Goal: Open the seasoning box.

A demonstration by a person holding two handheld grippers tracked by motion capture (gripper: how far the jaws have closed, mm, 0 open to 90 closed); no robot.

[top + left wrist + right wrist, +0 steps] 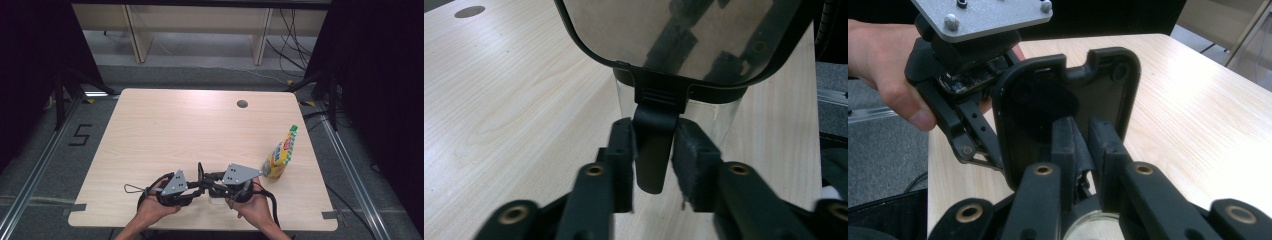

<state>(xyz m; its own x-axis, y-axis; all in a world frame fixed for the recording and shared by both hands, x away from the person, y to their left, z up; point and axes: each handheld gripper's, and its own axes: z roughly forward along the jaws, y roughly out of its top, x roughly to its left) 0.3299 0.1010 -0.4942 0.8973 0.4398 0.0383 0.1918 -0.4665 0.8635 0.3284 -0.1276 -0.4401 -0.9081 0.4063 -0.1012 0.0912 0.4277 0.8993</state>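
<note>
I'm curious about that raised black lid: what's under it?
Under the black lid stands a clear container on the table. Its inside is hidden by the lid and tools.

table [165, 130]: pale wood-grain, matt | jar [724, 117]: clear glass | lid [1068, 100]: black matt plastic | bottle [281, 156]: glossy yellow plastic

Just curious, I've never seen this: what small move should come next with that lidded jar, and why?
Probably draw the left gripper back off the tab: the lid already stands open, while the right gripper pinches the jar rim steady.
</note>
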